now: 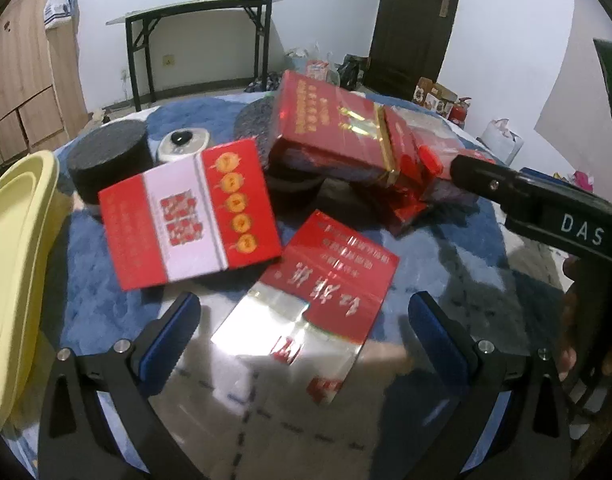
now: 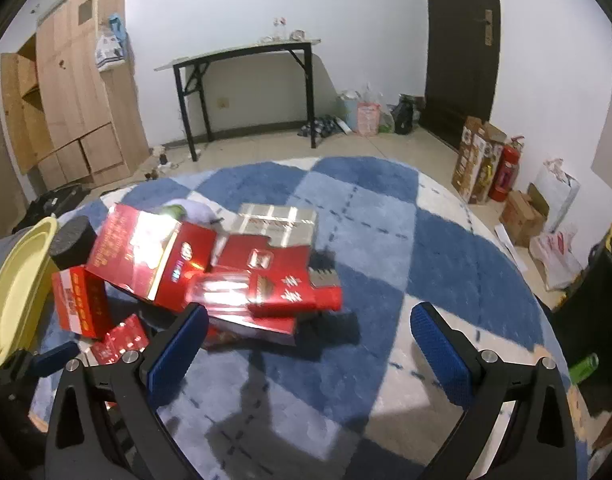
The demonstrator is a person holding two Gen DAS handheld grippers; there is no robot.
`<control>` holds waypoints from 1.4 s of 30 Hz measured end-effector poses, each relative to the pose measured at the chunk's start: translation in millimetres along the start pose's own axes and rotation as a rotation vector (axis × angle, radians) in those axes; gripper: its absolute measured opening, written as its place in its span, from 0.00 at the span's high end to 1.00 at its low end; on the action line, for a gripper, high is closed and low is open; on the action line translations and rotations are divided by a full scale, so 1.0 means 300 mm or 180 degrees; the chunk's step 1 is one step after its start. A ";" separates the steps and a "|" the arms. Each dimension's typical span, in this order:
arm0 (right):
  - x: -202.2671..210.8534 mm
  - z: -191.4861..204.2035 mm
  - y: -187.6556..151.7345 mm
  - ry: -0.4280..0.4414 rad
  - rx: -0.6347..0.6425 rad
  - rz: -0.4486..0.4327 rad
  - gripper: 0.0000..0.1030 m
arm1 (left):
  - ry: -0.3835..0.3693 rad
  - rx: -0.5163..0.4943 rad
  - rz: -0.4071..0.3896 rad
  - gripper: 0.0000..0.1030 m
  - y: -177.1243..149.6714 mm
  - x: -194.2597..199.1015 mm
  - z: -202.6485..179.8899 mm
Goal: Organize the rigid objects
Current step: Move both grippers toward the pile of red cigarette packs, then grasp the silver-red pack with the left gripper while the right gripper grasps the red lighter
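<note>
Blue checked rug point(image 2: 370, 216) carries a heap of red boxes point(image 1: 194, 212) near its left edge beside a yellow tray point(image 1: 14, 248), likely their destination; left gripper point(image 1: 306, 340) and right gripper point(image 2: 310, 344) hover wide, empty.

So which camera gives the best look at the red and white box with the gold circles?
The left wrist view: the red and white box faces the camera, its printed top fully visible. In the right wrist view it sits at the left edge, small, foreshortened and blurred.
</note>
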State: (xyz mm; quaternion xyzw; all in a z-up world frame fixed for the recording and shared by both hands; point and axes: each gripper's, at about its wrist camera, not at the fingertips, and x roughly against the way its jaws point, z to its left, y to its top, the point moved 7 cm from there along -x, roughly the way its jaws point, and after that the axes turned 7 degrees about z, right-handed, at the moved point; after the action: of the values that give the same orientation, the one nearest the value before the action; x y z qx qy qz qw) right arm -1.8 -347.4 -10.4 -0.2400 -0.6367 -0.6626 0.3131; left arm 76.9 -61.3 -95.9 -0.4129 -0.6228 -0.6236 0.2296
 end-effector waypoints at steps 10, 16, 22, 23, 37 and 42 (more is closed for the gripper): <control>-0.039 0.053 0.026 0.0202 0.0159 -0.0026 0.00 | -0.0064 -0.0024 0.0006 0.00 -0.001 -0.010 -0.024; -0.095 0.039 0.026 0.0139 0.0190 0.0034 0.00 | -0.0086 -0.0067 -0.0005 0.00 0.008 -0.015 -0.041; -0.096 0.039 0.035 0.0147 0.0209 -0.0045 0.00 | -0.0090 -0.0153 -0.0056 0.02 0.011 -0.003 -0.072; -0.093 0.038 0.036 0.0135 0.0224 -0.0075 0.00 | -0.0095 -0.0156 -0.0057 0.11 0.013 0.002 -0.074; -0.097 0.046 0.021 0.0217 0.0240 -0.0101 0.14 | -0.0199 -0.0048 0.0094 0.31 0.004 -0.016 -0.055; -0.107 0.052 0.015 0.0251 0.0255 -0.0061 0.19 | -0.0181 -0.0112 0.0096 0.33 -0.012 -0.009 -0.057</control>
State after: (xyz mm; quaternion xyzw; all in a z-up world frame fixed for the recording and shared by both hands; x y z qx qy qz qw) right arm 22.3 -328.2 -29.2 -0.1948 -0.6521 -0.6485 0.3410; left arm 71.6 -77.9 -98.1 -0.4437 -0.6118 -0.6190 0.2138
